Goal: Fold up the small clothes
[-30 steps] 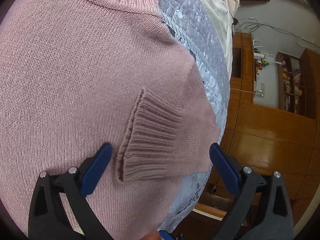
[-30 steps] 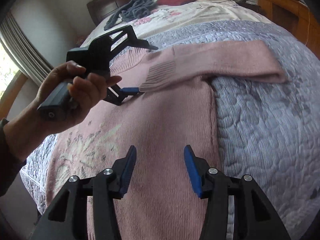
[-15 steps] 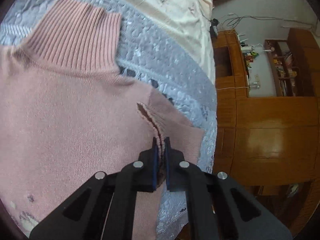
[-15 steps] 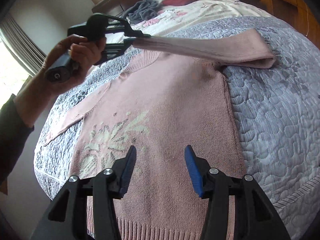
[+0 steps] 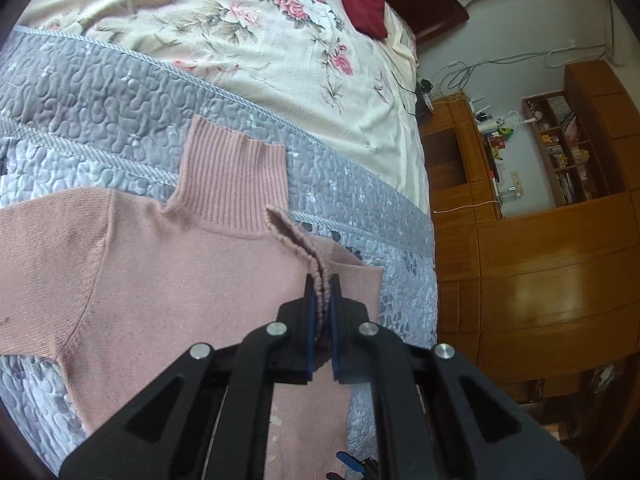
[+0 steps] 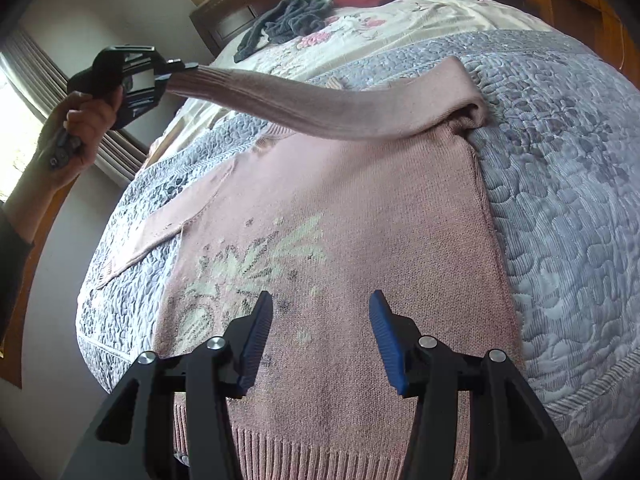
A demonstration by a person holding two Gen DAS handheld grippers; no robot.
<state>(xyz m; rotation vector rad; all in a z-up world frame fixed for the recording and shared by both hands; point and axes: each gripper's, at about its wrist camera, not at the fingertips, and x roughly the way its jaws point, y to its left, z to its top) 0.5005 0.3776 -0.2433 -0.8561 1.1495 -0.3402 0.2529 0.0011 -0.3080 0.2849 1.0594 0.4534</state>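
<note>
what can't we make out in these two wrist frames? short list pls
- Sweater hem, right wrist view: partly behind the open right claw and its body.
- Sleeve cuff, left wrist view: its pinched end is buried between the closed left claw pads.
- Sweater's lower body, left wrist view: blocked by the claw frame.
- Other sleeve, right wrist view: its cuff is too small and warped near the bed's edge.
- Shelf contents, left wrist view: too small.

Both grippers are black plastic frames with triangular cut-outs, round silver screw heads at the joints, and blue ribbed pads lining the fingers. Left gripper (image 5: 321, 300); right gripper (image 6: 320, 334). The hand (image 6: 82, 128) grips a black handle, and a dark sleeve (image 6: 10, 256) covers the forearm.
</note>
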